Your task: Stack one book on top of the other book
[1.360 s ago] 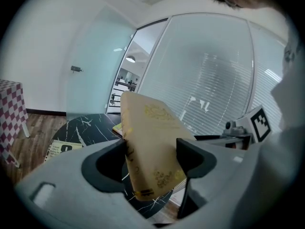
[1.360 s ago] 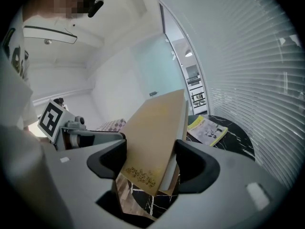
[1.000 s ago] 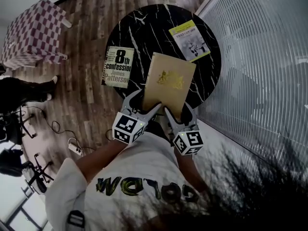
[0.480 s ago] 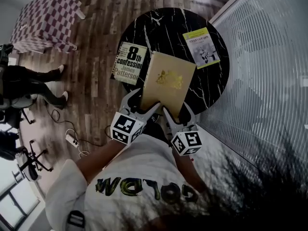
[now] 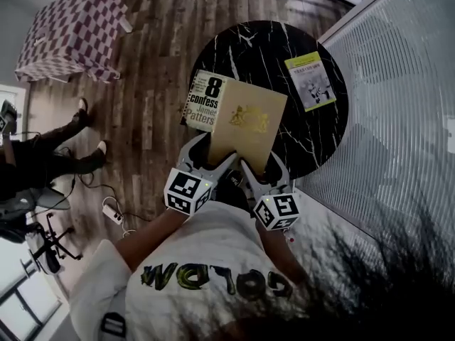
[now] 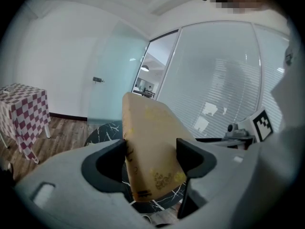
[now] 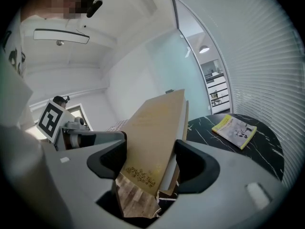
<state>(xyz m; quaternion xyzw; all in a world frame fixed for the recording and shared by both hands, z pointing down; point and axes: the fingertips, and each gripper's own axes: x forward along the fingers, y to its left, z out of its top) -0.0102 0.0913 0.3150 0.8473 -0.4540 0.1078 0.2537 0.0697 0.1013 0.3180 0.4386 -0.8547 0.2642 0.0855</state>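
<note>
GRIP: left gripper (image 6: 151, 151) and right gripper (image 7: 150, 159) both clamped the near edge of a tan gold-embossed hardcover book (image 5: 249, 123), frame centre, its upper-left corner overlapping a black-and-white paperback (image 5: 205, 105) at the round black marble table's (image 5: 284, 55) left rim | RISK: the edge-only hold might sag, shoving the paperback off | VIEWS: only the head view showed the paperback.

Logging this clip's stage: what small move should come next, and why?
Probably carry the gold book left in the head view: the left hand-held gripper and right hand-held gripper clamp it, yet it overlaps only the right part of the paperback.
</note>
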